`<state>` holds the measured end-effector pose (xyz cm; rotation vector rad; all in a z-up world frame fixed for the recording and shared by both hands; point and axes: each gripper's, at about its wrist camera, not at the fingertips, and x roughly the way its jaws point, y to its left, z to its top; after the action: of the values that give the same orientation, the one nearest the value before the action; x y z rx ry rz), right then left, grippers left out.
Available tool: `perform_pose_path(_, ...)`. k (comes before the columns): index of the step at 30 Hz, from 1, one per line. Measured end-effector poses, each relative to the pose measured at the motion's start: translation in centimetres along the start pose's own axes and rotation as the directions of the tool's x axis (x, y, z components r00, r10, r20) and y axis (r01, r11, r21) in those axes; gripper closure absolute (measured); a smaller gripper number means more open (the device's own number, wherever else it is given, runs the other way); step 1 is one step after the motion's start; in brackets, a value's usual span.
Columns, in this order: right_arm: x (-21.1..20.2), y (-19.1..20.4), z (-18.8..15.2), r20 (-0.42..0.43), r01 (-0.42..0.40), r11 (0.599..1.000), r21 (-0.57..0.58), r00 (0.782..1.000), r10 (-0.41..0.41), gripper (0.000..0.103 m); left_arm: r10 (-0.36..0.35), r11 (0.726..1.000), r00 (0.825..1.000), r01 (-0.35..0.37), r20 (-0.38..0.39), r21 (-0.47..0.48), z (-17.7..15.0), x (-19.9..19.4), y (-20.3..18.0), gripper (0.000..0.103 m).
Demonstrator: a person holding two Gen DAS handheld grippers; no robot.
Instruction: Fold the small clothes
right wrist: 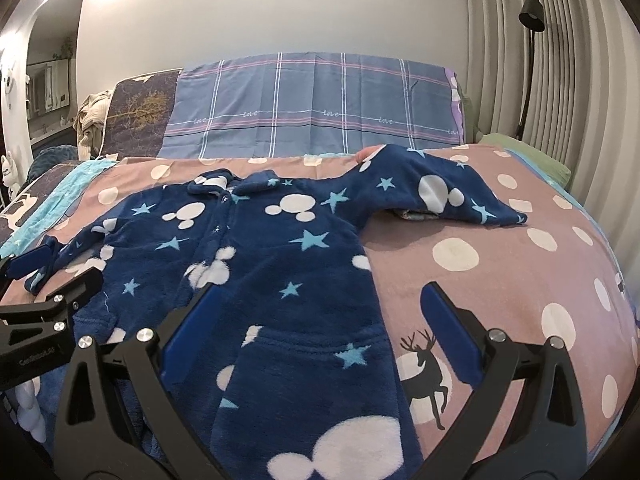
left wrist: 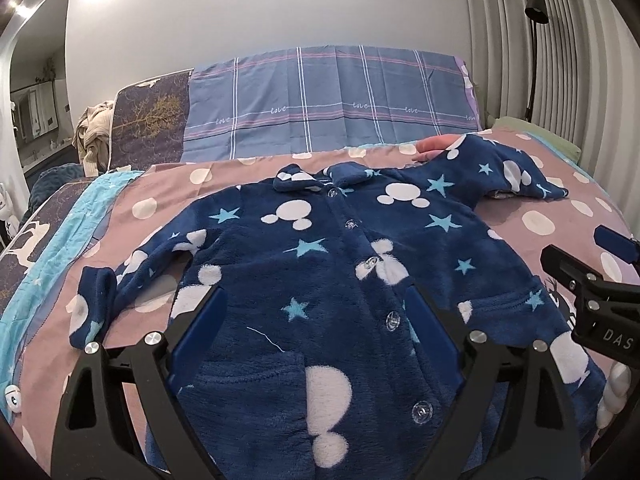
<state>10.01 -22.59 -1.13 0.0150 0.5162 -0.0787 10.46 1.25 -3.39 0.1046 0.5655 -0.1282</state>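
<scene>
Over the navy fleece onesie [left wrist: 340,264] on the pink dotted blanket [right wrist: 500,280], your left gripper [left wrist: 316,316] and right gripper [right wrist: 320,320] both hover wide-jawed, holding nothing.

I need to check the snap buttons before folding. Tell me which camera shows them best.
The left wrist view. The snap buttons run down the middle of the blue sleepsuit, each one clear. In the right wrist view the sleepsuit is seen from the side, so its button line is foreshortened and hardly readable.

Pink dotted bedspread [right wrist: 500,248] with a deer print [right wrist: 428,368], blue plaid pillow [left wrist: 328,100] against the wall, black floor lamp [left wrist: 534,40] by pale curtains [right wrist: 560,60], cream clothes heap [left wrist: 93,128] far left
</scene>
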Motion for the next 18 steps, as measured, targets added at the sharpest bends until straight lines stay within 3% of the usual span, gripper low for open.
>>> perform_pose_path(18,0.03,-0.21,-0.48,-0.038,-0.018,1.0,0.017,0.999,0.019,0.017,-0.009,1.0,0.999,0.009,-0.042,-0.002,-0.62,0.49,-0.41,0.011)
